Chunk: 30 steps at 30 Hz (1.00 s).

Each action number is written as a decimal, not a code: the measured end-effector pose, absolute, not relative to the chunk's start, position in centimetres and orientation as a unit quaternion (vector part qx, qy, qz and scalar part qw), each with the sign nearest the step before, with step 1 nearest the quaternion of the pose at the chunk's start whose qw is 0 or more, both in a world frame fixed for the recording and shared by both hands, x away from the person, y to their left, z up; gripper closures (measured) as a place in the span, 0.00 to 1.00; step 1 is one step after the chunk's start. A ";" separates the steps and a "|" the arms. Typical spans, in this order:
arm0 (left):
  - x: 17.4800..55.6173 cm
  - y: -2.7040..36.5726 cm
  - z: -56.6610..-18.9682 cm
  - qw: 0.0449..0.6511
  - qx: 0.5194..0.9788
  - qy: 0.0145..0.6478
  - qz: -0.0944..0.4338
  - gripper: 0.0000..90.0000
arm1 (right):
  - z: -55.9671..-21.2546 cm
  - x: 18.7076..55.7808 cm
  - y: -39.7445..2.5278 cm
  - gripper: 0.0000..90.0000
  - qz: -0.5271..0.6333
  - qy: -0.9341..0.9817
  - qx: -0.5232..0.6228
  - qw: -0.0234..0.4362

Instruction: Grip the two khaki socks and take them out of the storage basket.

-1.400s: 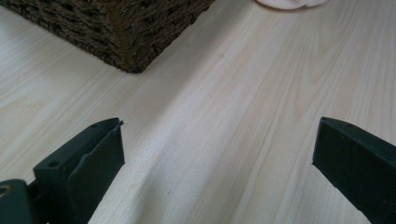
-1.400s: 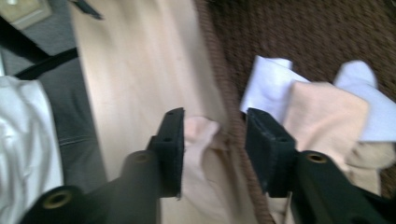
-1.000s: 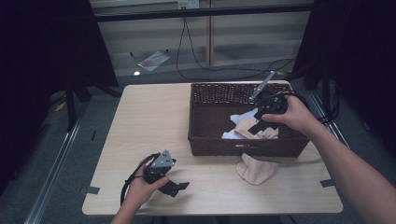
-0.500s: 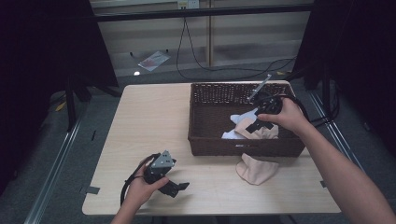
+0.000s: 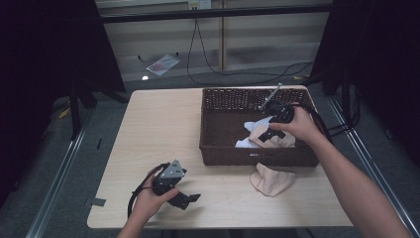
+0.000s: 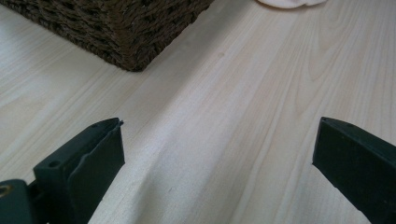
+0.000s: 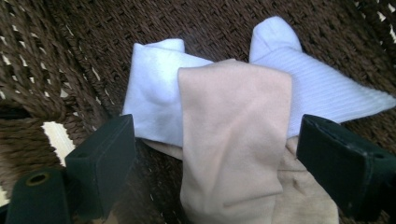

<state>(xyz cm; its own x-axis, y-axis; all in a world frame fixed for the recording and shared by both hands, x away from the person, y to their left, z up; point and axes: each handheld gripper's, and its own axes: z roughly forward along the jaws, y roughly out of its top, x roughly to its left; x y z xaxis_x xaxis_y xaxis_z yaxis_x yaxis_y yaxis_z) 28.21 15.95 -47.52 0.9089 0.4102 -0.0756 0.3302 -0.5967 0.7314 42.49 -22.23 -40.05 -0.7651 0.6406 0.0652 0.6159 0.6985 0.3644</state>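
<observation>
The right gripper (image 7: 215,158) is hovering wide open over the beige sock (image 7: 233,140), which is draping over the wicker basket (image 5: 218,144) rim at 3 o'clock. The left gripper (image 6: 215,163) is resting wide open, holding nothing, on the counter (image 5: 163,124) at 7 o'clock.

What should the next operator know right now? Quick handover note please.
Left hand-held gripper: open, resting on the table, holding nothing.
Right hand-held gripper: open, over the wicker basket, jaws either side of a beige sock.
In the basket: that beige sock lying on a white sock.
Left: another beige sock lies on the table in front of the basket; it probably goes in next.
</observation>
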 end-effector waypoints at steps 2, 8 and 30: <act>28.2 15.9 -47.6 0.398 0.893 0.205 0.050 0.02 | -40.3 42.5 -22.4 0.13 0.187 0.918 0.347 0.035; 28.3 15.8 -47.7 0.400 0.892 0.205 0.048 0.02 | -41.2 42.6 -22.9 0.13 0.192 0.916 0.351 0.033; 28.3 15.7 -47.9 0.395 0.895 0.205 0.045 0.02 | -44.1 43.4 -22.3 0.49 0.170 0.917 0.359 0.036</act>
